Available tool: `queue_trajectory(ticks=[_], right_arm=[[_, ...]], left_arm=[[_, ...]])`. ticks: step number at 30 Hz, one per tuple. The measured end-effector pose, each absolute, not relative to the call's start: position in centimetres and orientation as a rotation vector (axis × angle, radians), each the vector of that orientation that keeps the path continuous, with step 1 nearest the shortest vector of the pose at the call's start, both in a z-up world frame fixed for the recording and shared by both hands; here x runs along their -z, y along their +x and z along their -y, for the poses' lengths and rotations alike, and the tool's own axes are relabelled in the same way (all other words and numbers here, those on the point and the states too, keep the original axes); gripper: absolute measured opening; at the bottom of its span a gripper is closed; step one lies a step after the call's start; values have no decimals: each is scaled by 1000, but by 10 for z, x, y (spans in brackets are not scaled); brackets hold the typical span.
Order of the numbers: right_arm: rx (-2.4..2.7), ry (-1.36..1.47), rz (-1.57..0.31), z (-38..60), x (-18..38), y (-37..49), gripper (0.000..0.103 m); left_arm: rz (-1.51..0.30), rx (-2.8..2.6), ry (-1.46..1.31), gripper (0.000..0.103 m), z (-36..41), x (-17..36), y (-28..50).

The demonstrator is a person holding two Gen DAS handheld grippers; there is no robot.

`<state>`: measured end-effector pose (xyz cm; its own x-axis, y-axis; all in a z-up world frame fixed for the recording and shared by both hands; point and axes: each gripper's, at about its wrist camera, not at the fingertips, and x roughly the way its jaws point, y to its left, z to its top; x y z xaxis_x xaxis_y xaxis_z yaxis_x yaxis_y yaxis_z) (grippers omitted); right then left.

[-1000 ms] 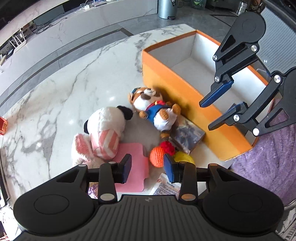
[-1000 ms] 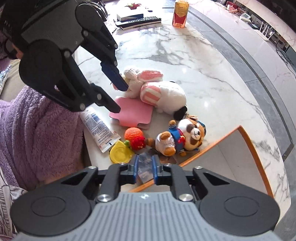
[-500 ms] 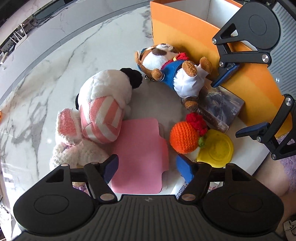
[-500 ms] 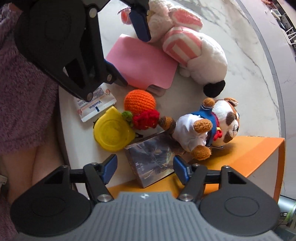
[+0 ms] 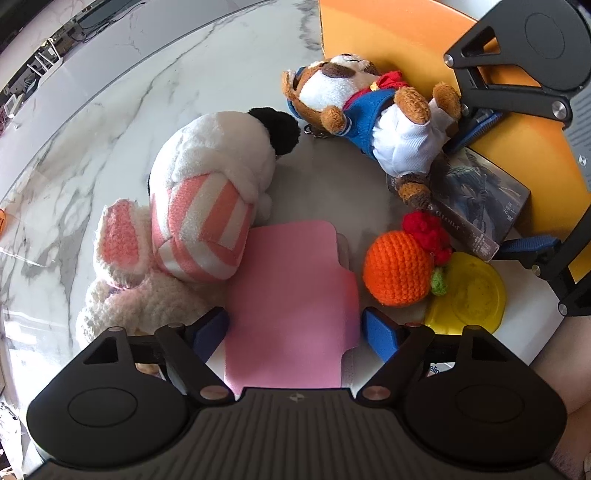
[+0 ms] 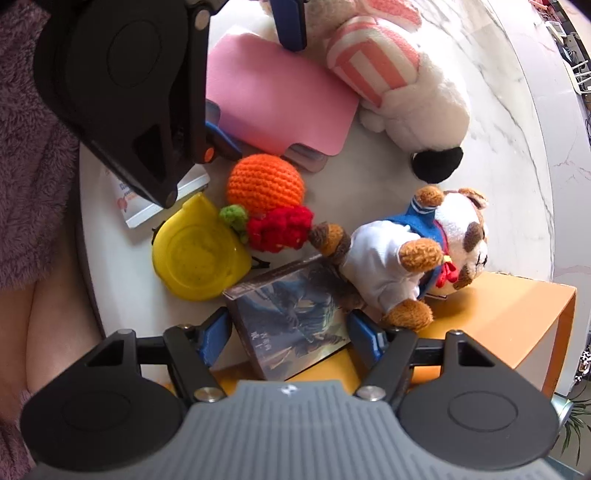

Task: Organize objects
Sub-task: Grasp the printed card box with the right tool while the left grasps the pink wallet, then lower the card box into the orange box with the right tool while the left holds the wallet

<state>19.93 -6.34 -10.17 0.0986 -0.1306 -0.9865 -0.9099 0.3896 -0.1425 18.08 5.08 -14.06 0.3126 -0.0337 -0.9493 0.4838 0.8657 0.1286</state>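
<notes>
My left gripper (image 5: 295, 328) is open, its fingers on either side of a flat pink case (image 5: 291, 295) on the marble table. My right gripper (image 6: 291, 332) is open around a dark photo book (image 6: 295, 321) that leans against the orange box (image 6: 498, 321). Beside them lie a brown dog plush in blue and white (image 5: 373, 107), a white plush with pink stripes (image 5: 214, 195), an orange crocheted ball with a red tuft (image 5: 399, 269) and a yellow round lid (image 5: 469, 295). The right gripper also shows in the left wrist view (image 5: 498, 177).
The marble table (image 5: 110, 122) stretches to the left and far side. A white tube (image 6: 136, 195) lies partly under the left gripper. A purple fleece sleeve (image 6: 29, 147) is at the table's near edge. The orange box (image 5: 424, 33) stands at the right.
Both grippers have dropped close to the table and opened wide. The left one now straddles the pink case; the right one, shut a second ago, now straddles the photo book.
</notes>
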Motion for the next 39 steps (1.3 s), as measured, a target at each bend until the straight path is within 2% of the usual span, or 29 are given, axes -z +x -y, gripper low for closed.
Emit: queue_trajectory(ticks=[3, 5, 7, 10, 16, 22, 27, 31, 39], right_arm=[[-772, -1050, -1342, 66, 99, 196, 66], [-774, -1047, -1328, 68, 94, 194, 60], [-774, -1035, -1317, 72, 86, 192, 51], [-761, -997, -1309, 80, 73, 194, 41], [-755, -895, -1286, 94, 38, 202, 26], [-746, -694, -1368, 104, 6, 224, 24], [-709, -676, -1390, 104, 28, 235, 24], [-702, -645, -1424, 107, 36, 247, 25], [-715, -629, -1402, 109, 39, 242, 24]], left_arm=[[-1213, 365, 425, 86, -54, 137, 178], [-1201, 376, 413, 77, -55, 130, 174], [-1187, 401, 396, 52, -57, 117, 169], [-1169, 412, 395, 34, -60, 100, 164], [-1160, 445, 287, 19, -81, 67, 153], [-1208, 497, 223, 17, -97, 58, 162], [-1228, 494, 240, 18, -94, 63, 164], [-1270, 508, 293, 27, -85, 83, 173], [-1232, 475, 302, 25, -80, 80, 166]])
